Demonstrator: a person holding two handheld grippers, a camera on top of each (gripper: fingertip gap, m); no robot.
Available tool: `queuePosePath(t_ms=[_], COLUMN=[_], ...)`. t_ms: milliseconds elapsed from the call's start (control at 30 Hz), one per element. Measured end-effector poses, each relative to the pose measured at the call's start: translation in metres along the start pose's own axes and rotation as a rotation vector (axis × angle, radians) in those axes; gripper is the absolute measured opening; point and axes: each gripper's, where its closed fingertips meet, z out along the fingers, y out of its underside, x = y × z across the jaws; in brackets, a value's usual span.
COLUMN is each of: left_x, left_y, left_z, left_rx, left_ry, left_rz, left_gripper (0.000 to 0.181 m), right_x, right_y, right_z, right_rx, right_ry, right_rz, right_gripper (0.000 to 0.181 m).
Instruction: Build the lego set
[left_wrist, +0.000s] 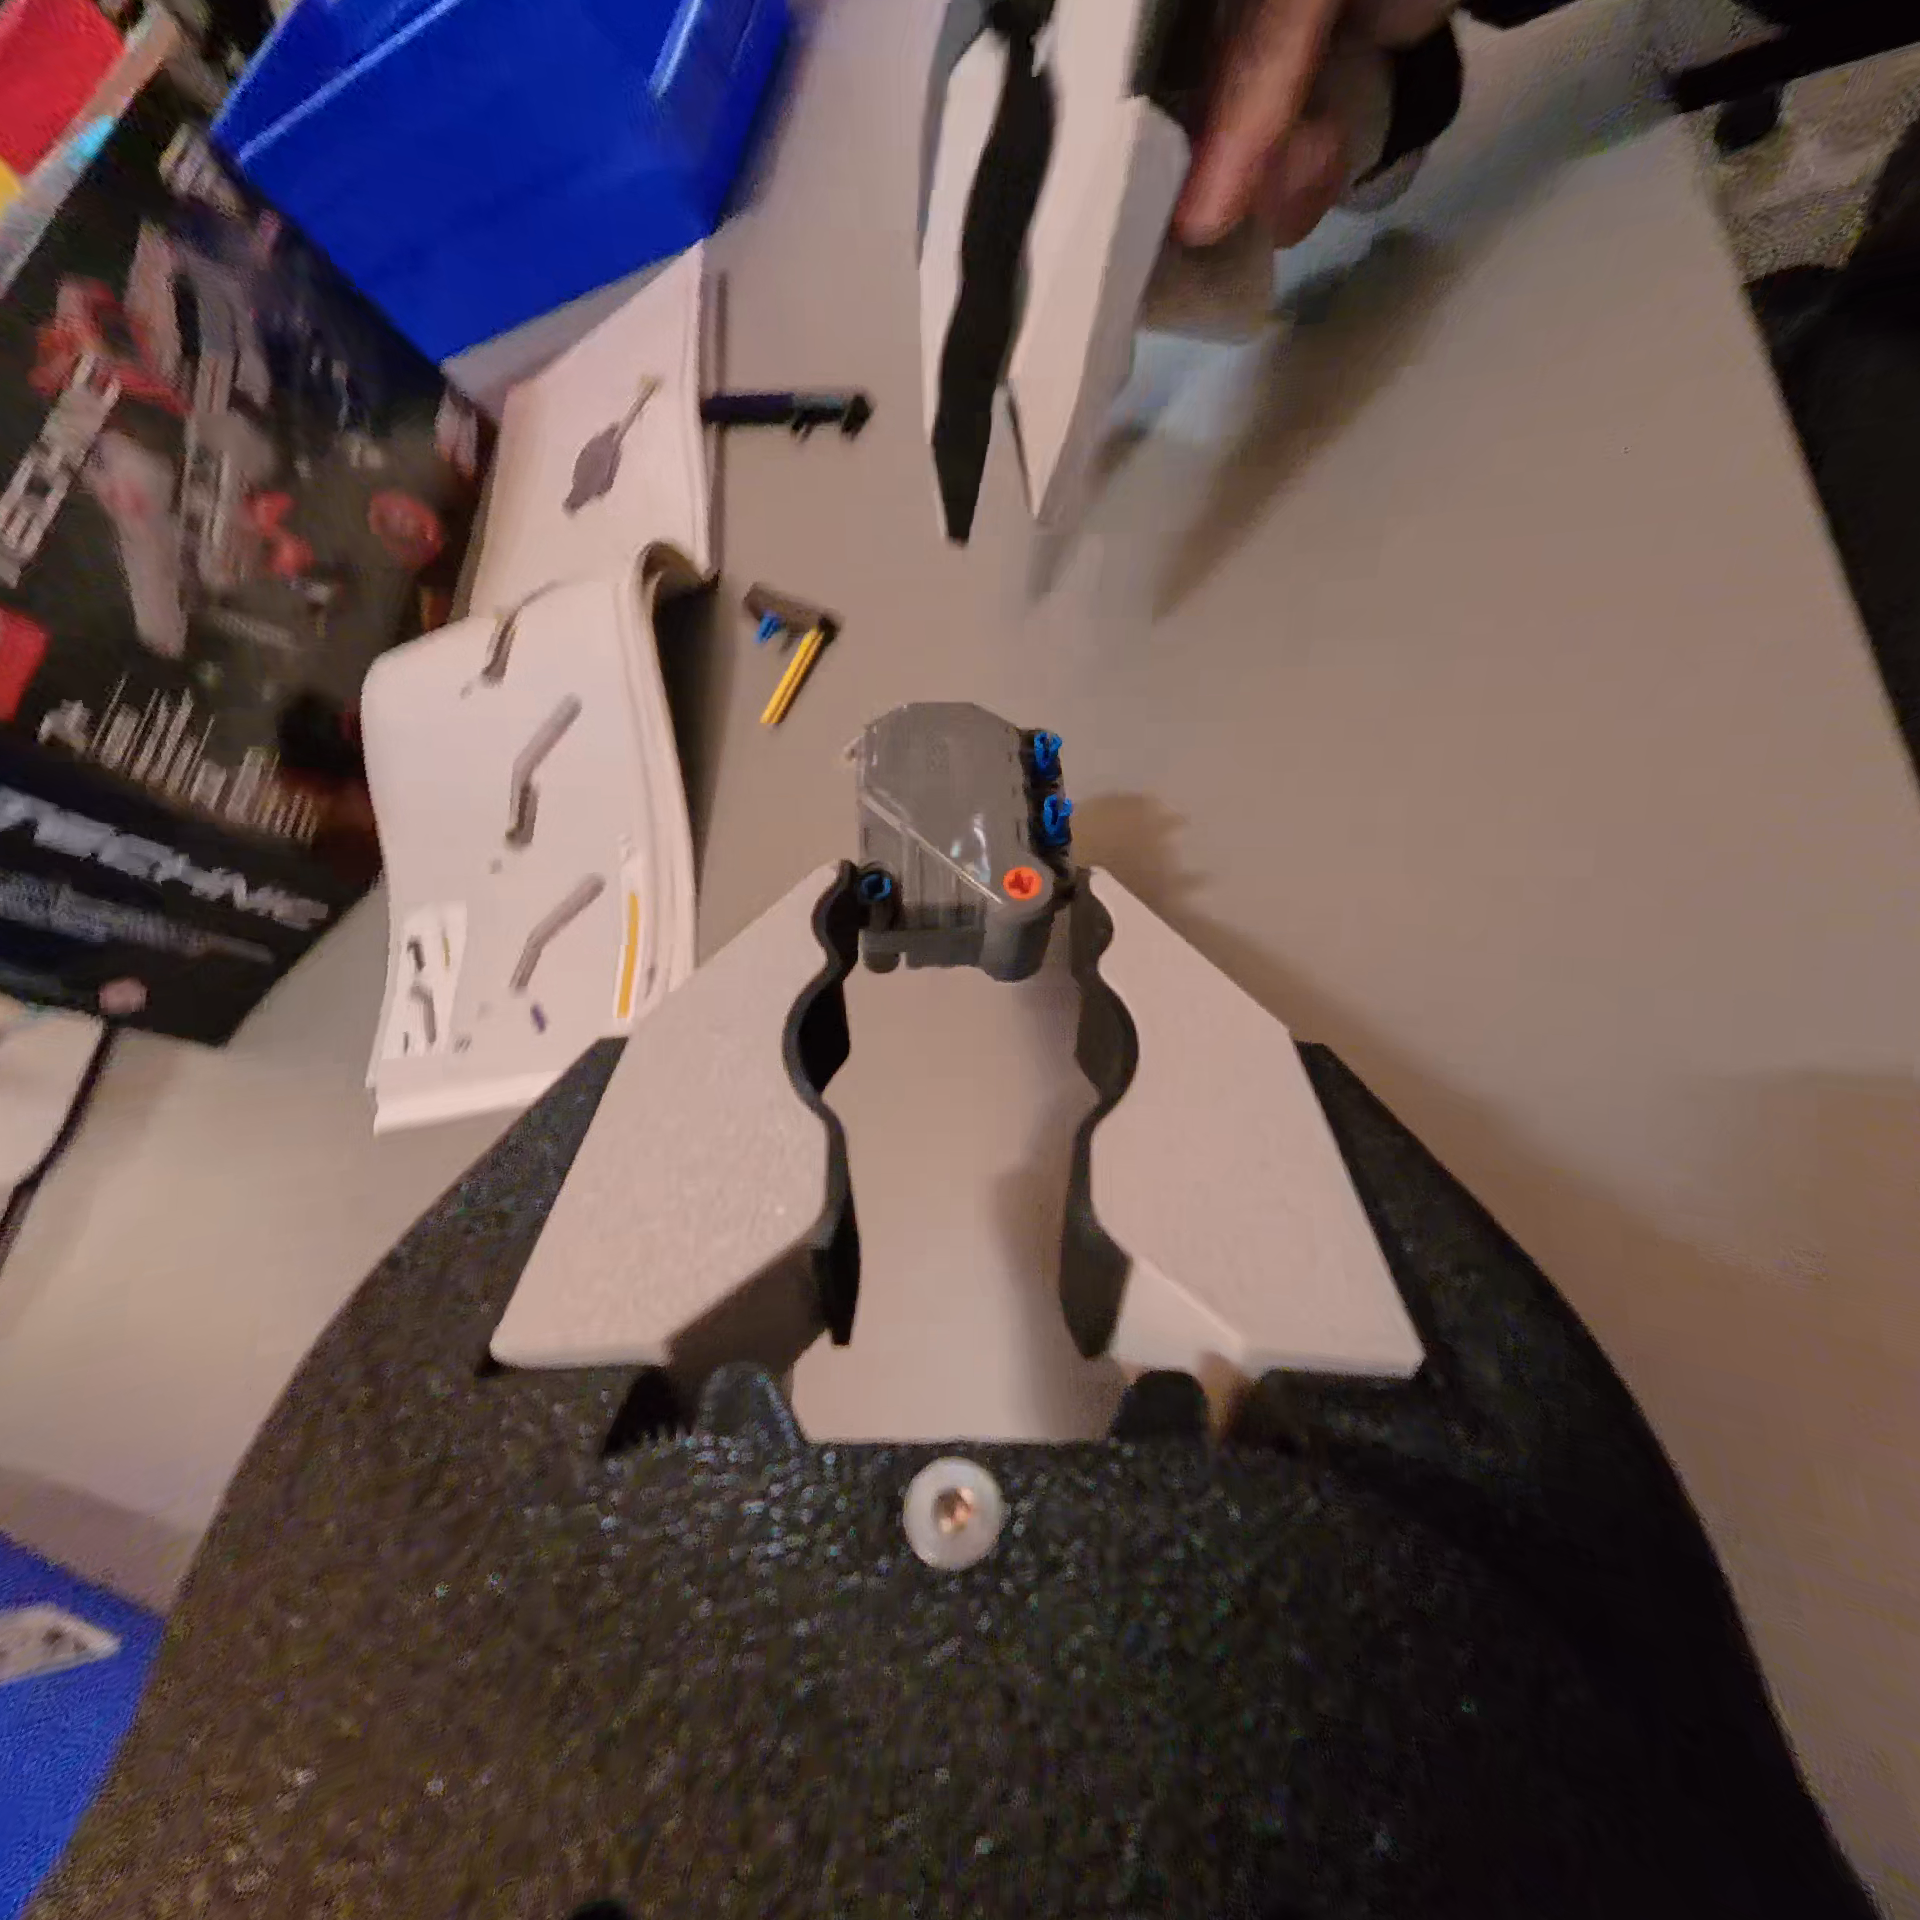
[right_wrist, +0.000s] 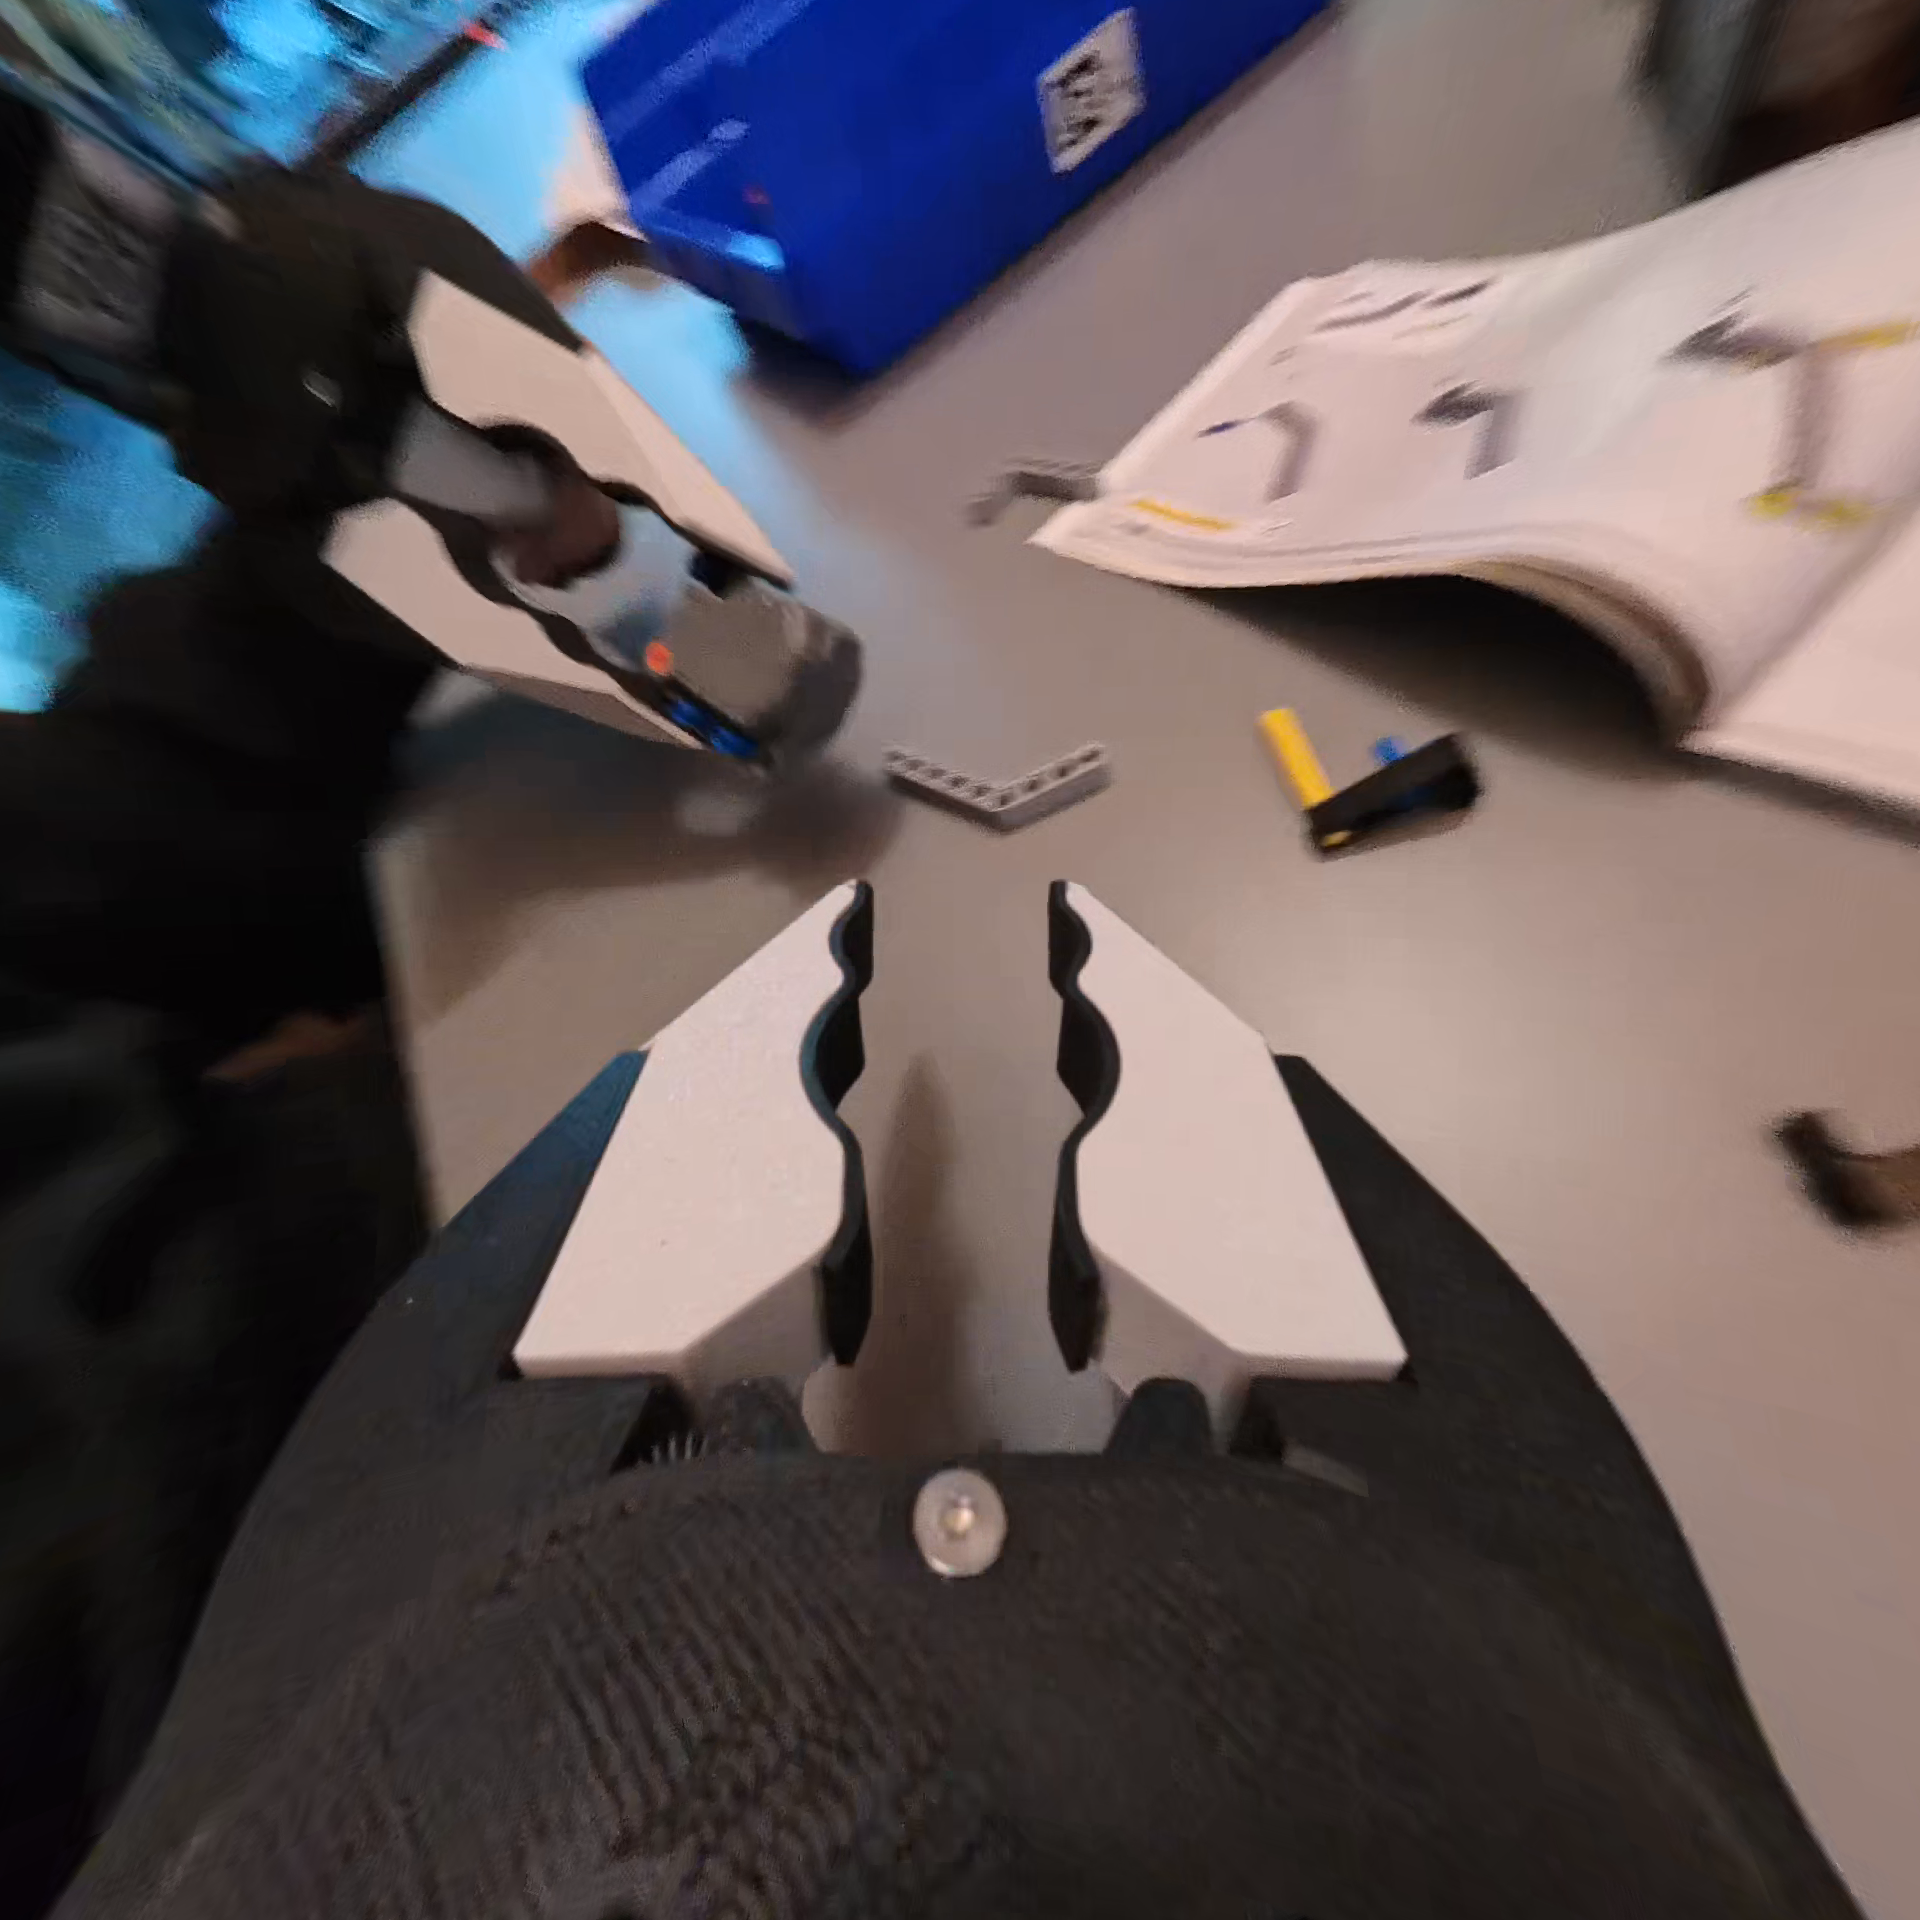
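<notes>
Between the tips of the left gripper (left_wrist: 961, 894): a grey motor block (left_wrist: 940, 821), clamped at its near end, jaws closed down to the block's width. Block carries blue pins (left_wrist: 1049, 784) on its right side, one more blue pin at the left tip, and an orange axle socket (left_wrist: 1021, 883) on the near face. It is held clear above the grey table (left_wrist: 1455, 831); its shadow falls to the right.

Right gripper (right_wrist: 961, 894): jaws parted by a narrow gap, nothing between them, tips above bare table. Motion blur across much of this view.

Loose parts, outward from the jaws:
- light grey angled beam (right_wrist: 997, 784) flat on the table, just ahead of the right gripper's tips and just beside the held block as the right wrist view shows it.
- small sub-assembly (right_wrist: 1371, 779): yellow axle, black piece, blue pin, lying near the open instruction booklet (right_wrist: 1507, 457).
- dark purple and black rod-like piece (left_wrist: 784, 410) farther off, beside the booklet's far page.
- small dark piece (right_wrist: 1844, 1169) at the right edge; too blurred to identify.

Containers: blue bin (left_wrist: 499, 156) behind the booklet, contents not visible from either view. Dark printed set box (left_wrist: 177, 582) lies left of the booklet, contents hidden as well.
</notes>
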Motion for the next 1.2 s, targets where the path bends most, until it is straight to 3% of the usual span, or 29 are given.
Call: queuePosePath(t_ms=[67, 133, 200, 467, 600, 767, 867, 1033, 1200], left_x=[-0.013, -0.021, -0.027, -0.02, -0.019, -0.019, -0.019, -0.018, -0.017], left_y=[0.013, 0.024, 0.035, 0.049, 0.055, 0.059, 0.059, 0.059, 0.059], left_z=[-0.005, -0.006, -0.004, -0.003, -0.004, -0.005, -0.005, -0.005, -0.007], left_rx=[-0.011, -0.029, -0.052, -0.045, -0.072, -0.072, -0.071, -0.07, -0.068], left_ry=[0.025, 0.072, 0.104, 0.159, 0.168, 0.171, 0.171, 0.164, 0.168], left_rz=[-0.067, -0.121, -0.152, -0.204, -0.209, -0.217, -0.215, -0.205, -0.201], left_gripper=[0.038, 0.038, 0.038, 0.038, 0.038, 0.037, 0.037, 0.038, 0.037], right_x=[0.005, 0.0, 0.003, 0.007, 0.007, 0.024, 0.025, 0.034, 0.023], right_y=[-0.005, -0.001, -0.001, 0.008, 0.0, -0.012, -0.01, -0.009, -0.008], right_z=[0.008, 0.023, 0.036, 0.059, 0.066, 0.068, 0.072, 0.073, 0.079], right_rx=[-0.003, -0.051, -0.078, -0.208, -0.231, -0.223, -0.24, -0.302, -0.295], right_ry=[0.094, 0.117, 0.166, 0.159, 0.096, 0.25, 0.308, 0.402, 0.369], right_rz=[-0.047, -0.05, -0.034, 0.03, 0.016, -0.014, -0.05, -0.15, -0.258], right_gripper=[0.032, 0.018, 0.023, 0.007, 0.024, 0.046, 0.048, 0.029, 0.006])
